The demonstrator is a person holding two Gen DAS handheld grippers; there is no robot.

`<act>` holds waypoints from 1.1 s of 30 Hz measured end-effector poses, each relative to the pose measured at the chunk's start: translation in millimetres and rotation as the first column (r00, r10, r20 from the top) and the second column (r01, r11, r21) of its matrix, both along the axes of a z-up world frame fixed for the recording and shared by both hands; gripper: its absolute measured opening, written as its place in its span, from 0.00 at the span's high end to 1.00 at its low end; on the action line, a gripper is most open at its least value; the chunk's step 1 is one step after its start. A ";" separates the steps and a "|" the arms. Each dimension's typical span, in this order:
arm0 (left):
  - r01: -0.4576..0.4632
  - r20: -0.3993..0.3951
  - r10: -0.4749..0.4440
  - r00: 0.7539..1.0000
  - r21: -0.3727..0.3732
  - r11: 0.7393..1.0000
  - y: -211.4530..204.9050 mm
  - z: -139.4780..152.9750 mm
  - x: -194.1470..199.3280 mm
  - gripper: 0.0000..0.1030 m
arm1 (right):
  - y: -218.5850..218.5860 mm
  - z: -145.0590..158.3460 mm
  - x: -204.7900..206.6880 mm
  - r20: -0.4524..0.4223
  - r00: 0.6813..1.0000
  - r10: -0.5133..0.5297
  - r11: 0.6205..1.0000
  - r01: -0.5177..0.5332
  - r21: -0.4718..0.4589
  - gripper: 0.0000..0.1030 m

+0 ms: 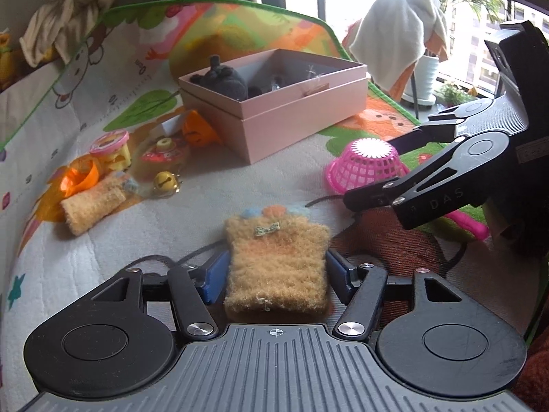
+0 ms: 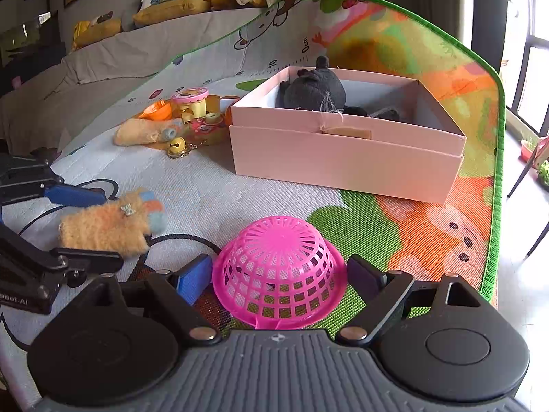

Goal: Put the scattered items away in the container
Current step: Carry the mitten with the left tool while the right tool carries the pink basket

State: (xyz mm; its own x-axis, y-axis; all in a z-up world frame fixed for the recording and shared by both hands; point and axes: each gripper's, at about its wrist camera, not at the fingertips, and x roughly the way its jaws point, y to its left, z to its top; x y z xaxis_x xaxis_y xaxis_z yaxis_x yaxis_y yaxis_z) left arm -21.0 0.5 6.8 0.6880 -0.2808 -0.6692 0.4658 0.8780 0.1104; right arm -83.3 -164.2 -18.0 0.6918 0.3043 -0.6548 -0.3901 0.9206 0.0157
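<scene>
Two grippers work low over the play mat [image 2: 394, 226]. Left gripper [image 1: 274, 271] has its blue pads pressed against both sides of the fuzzy orange mitten [image 1: 276, 267], clamping it. Right gripper [image 2: 279, 278] stands wide around the upturned pink basket [image 2: 278, 271], its pads just beside the rim without squeezing. Beyond both, ahead of the fingers, sits the pink box [image 2: 343, 158], a dark plush toy [image 2: 314, 87] inside. Farther left lie a yellow bell [image 1: 165, 181] and small toys.

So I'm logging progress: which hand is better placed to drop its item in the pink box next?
Left, probably. Its jaws already close against the fuzzy orange mitten. The right gripper only straddles the upturned pink basket, jaws apart. Pink box lies ahead of both.
</scene>
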 end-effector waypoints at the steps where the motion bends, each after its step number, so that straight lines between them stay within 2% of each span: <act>1: -0.019 0.012 0.019 1.000 0.022 1.000 3.6 0.5 1.8 0.29 | 0.1 0.0 -0.1 0.000 1.000 0.000 1.000 0.000 0.000 0.16; 5: -0.127 0.078 0.120 0.990 0.097 0.987 19.3 2.8 9.3 0.18 | 0.4 -0.3 0.2 -0.002 1.000 0.004 1.000 -0.004 0.000 0.14; 6: -0.138 0.073 0.132 0.988 0.074 0.988 23.9 4.5 10.9 0.17 | 0.6 -0.5 0.2 -0.002 1.000 0.005 1.000 -0.005 -0.001 0.14; 8: -0.116 0.040 0.117 0.992 -0.003 0.993 30.2 7.6 12.7 0.09 | 0.8 -0.7 0.3 -0.001 1.000 0.006 1.000 -0.006 -0.002 0.14; 9: -0.101 0.028 0.102 0.994 -0.023 0.995 30.0 7.4 13.3 0.08 | 0.6 -0.8 0.2 -0.001 1.000 0.006 1.000 -0.006 -0.001 0.14; 11: -0.100 0.023 0.100 0.995 0.002 0.995 25.1 1.5 16.0 0.09 | 0.2 -0.9 -0.2 0.002 1.000 0.004 1.000 -0.004 0.000 0.16; 13: -0.107 0.015 0.107 0.994 0.010 0.994 23.6 -4.1 19.3 0.10 | -0.3 -0.6 -0.4 0.006 1.000 -0.001 1.000 0.001 0.001 0.18; 17: -0.108 -0.027 0.106 0.994 -0.067 0.992 26.2 -4.4 20.4 0.32 | -0.8 -0.3 -0.8 0.006 1.000 0.001 1.000 -0.001 0.000 0.18; 20: -0.105 -0.020 0.104 0.994 -0.057 0.993 19.1 -2.3 16.7 0.40 | -2.2 1.0 -2.5 0.003 1.000 0.001 1.000 -0.001 0.001 0.18; 25: -0.077 -0.031 0.074 0.997 -0.071 0.995 5.5 5.1 9.1 0.42 | -8.8 9.1 -14.2 0.005 1.000 0.025 1.000 -0.025 0.009 0.18; 33: -0.014 0.005 0.014 1.000 -0.076 0.997 -21.2 20.9 1.6 0.42 | -33.7 31.4 -22.1 0.020 1.000 0.005 0.999 -0.006 0.042 0.18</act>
State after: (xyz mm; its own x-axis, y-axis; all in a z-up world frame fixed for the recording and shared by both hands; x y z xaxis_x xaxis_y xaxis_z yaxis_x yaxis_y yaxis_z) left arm -19.4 -20.7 27.8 0.6958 -0.3206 -0.6427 0.4528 0.8904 0.0459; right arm -105.4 -197.8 13.4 0.7026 0.3350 -0.6278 -0.3955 0.9173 0.0468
